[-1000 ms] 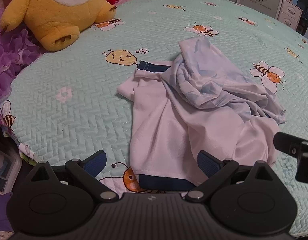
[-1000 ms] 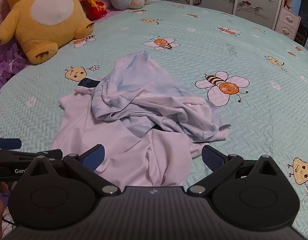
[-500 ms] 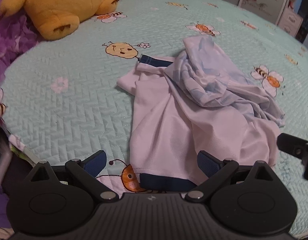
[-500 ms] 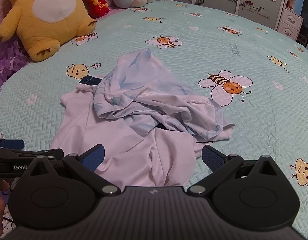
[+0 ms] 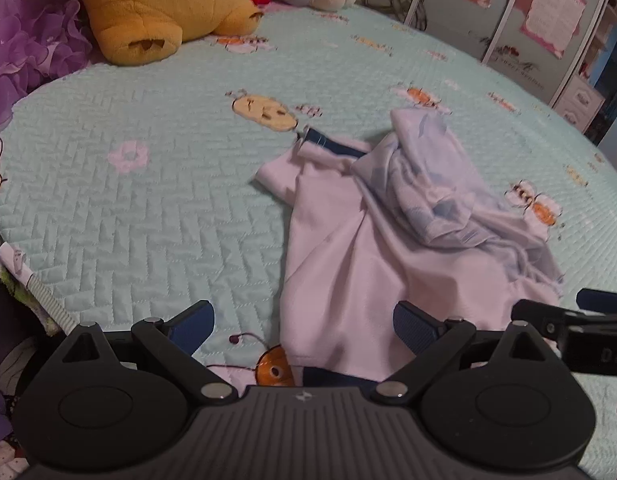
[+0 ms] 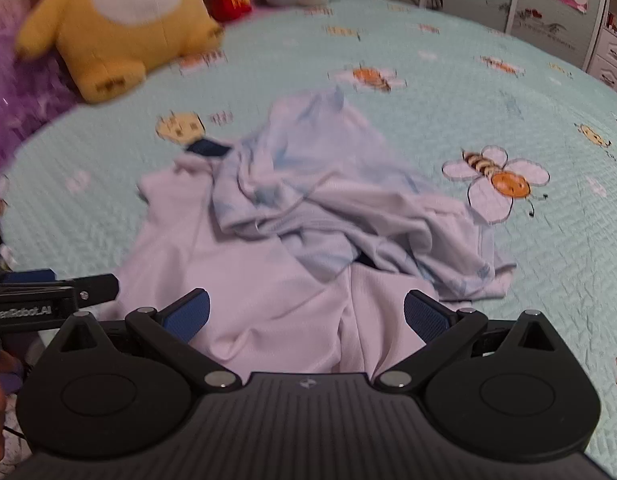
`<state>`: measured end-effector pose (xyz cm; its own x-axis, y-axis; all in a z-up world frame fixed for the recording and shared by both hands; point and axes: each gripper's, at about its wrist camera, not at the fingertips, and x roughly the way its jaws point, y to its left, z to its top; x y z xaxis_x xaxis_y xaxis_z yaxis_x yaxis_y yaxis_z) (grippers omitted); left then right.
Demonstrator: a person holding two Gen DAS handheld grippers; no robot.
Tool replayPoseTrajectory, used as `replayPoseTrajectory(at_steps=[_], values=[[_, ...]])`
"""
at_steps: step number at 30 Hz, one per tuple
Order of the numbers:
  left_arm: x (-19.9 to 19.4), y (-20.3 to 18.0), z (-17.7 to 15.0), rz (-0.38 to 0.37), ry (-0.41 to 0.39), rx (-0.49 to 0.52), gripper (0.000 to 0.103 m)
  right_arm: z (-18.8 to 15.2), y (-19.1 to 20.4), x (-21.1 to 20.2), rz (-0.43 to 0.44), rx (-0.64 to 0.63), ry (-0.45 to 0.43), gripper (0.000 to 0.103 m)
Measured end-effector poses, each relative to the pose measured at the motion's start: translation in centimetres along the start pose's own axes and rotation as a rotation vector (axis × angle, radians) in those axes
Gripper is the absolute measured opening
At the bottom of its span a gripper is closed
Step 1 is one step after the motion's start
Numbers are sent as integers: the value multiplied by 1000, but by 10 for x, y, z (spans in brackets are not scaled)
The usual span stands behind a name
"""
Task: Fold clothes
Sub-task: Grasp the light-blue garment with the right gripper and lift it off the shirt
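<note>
Both my grippers — left (image 5: pixel 304 326), right (image 6: pixel 306 314) — jaws wide open, empty, hovering over white shirt (image 5: pixel 348 264); blue shirt (image 6: pixel 328 200) crumpled on top, on bed (image 5: pixel 148 200).

**Where we find everything on the bed**

We see two garments heaped near the middle of the bed (image 5: pixel 148 216). The shirt (image 5: pixel 348 280) lies underneath and to the left; the crumpled top (image 5: pixel 436 184) rests on its right and rear part. Our left claw (image 5: pixel 304 322) sits before the shirt's near hem, our right claw (image 6: pixel 306 314) beside it to the right, over the same hem. Behind the heap, at the far left edge, sit the plush toys (image 5: pixel 156 4), with cabinets (image 5: pixel 580 96) beyond the bed at far right.
</note>
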<state>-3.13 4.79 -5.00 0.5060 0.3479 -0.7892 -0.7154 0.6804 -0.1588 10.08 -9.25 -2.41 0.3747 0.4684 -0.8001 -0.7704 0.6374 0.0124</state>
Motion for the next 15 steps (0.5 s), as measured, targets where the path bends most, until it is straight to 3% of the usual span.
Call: replayPoseTrajectory(at_steps=[6,9,13,15], values=[[5,8,-4,48,24,-16,98,11,13,30,106,53,48,102],[3,11,-3,71,27,-14,98,12,19,55,111,68,98,99],[1,13,-4,76,29,-14,98,0,16,69,111,64,104,76],[1,11,-3,82,30,-11,98,-6,10,67,141,82,84,58]])
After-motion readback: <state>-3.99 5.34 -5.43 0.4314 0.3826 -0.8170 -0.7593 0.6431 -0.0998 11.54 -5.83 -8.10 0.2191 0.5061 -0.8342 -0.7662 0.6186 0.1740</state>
